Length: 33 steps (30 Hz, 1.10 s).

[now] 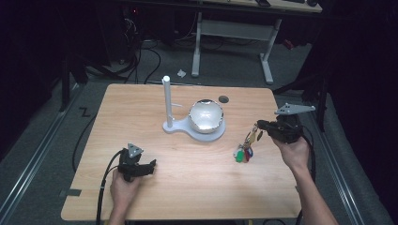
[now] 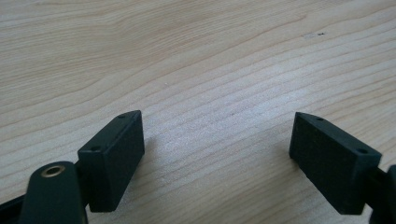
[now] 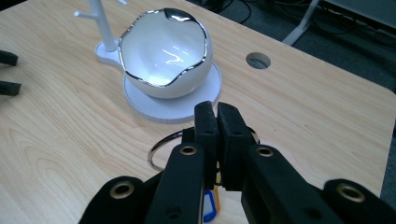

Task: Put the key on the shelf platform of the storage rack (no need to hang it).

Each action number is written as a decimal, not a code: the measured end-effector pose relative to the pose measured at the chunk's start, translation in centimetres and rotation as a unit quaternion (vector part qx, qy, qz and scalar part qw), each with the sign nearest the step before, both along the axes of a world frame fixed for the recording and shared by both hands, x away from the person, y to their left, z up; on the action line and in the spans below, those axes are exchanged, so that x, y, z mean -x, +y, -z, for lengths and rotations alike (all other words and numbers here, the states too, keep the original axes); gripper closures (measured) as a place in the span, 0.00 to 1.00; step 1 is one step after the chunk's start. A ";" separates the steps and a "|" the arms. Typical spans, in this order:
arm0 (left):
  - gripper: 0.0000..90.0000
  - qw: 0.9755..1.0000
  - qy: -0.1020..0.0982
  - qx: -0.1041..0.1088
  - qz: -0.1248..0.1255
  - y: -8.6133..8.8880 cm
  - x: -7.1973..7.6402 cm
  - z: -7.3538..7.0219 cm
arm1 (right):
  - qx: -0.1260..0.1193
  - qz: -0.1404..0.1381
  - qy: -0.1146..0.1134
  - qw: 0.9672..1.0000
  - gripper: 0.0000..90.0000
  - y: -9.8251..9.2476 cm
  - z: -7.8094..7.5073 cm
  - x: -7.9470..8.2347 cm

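White bowl point(image 3: 163, 56) with silver rim, green and blue key tags point(image 1: 243, 154)

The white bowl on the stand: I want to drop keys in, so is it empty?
Empty: the right gripper view shows the white bowl with a bare, glossy inside.

— How many things are on the table point(image 1: 187, 187)?
— One white stand point(image 1: 167, 105), one white bowl point(image 1: 205, 116), one bunch of keys point(image 1: 245, 149).
— And grippers?
— Two: left gripper point(image 1: 151, 166), right gripper point(image 1: 259, 125).

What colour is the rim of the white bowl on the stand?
The rim of the bowl is shiny silver; the right gripper view shows it best.
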<state>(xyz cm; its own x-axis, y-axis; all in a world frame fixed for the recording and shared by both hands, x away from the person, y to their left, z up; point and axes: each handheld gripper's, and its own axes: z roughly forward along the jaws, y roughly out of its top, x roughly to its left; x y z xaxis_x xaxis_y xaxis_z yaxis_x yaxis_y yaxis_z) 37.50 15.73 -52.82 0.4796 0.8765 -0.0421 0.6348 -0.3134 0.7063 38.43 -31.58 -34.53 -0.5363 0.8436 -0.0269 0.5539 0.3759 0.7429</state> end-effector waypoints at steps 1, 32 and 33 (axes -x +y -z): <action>0.21 1.000 0.000 0.000 0.000 0.0 0.0 0.0 | 0.000 0.000 0.000 1.000 0.98 0.0 0.0 0.0; 0.21 1.000 0.000 -0.001 0.000 0.0 0.0 0.0 | -0.008 -0.057 -0.009 0.998 0.98 3.4 -6.2 -3.1; 0.21 1.000 0.000 -0.001 0.000 0.0 0.0 0.0 | -0.009 -0.058 -0.009 0.998 0.98 3.5 -6.3 -3.2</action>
<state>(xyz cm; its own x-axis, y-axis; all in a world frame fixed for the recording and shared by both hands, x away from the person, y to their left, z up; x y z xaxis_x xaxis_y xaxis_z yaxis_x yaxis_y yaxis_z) 37.51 15.74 -52.82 0.4804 0.8761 -0.0410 0.6345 -0.3149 0.7059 41.59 -28.10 -28.25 -0.6300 0.7762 -0.0234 0.4937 0.4236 0.7595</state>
